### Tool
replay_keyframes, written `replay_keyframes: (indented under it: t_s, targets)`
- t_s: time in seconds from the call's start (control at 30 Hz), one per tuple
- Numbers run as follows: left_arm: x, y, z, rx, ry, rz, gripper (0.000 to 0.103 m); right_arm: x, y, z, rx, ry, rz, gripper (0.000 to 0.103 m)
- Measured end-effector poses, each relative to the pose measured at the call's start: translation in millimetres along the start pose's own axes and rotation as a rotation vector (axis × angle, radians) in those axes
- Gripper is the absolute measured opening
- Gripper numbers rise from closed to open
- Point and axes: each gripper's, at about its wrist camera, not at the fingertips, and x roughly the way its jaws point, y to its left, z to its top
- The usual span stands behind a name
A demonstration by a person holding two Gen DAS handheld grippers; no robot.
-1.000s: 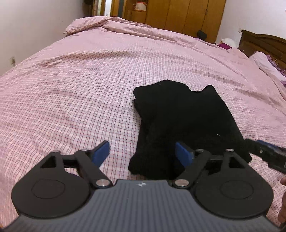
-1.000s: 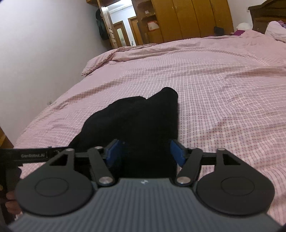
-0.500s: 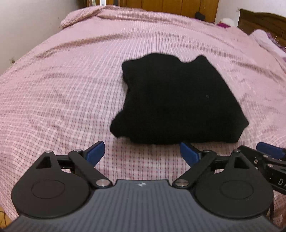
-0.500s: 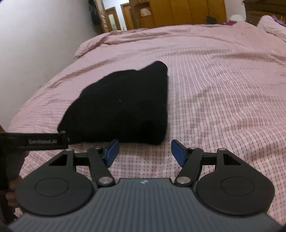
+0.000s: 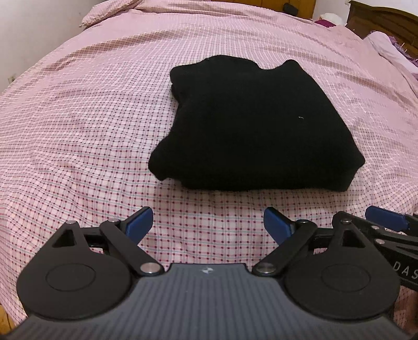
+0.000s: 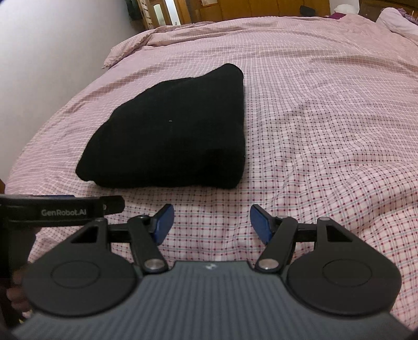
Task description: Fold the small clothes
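Observation:
A black garment lies folded into a thick rectangle on the pink checked bedspread. It also shows in the right wrist view, left of centre. My left gripper is open and empty, hovering over the bedspread just short of the garment's near edge. My right gripper is open and empty too, near the garment's near right corner. Neither touches the cloth. The right gripper's blue fingertip shows at the right edge of the left wrist view; the left gripper's body shows at the left of the right wrist view.
The bed stretches far ahead and to the right. A white wall runs along its left side. Wooden wardrobes stand beyond the far end, and a dark headboard with a pillow is at the right.
Both grippers have drawn back from the garment toward the near edge of the bed. A second ago their fingers were at the cloth; now they stand clear of it, still open.

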Motion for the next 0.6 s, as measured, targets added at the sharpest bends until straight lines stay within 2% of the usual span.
replay_keyframes:
  t_s: [0.6]
  targets:
    - [1.1,-2.6,0.0,0.011,0.004,-0.008,0.094,-0.3,-1.5,0.0,0.011,-0.001,-0.016,0.067]
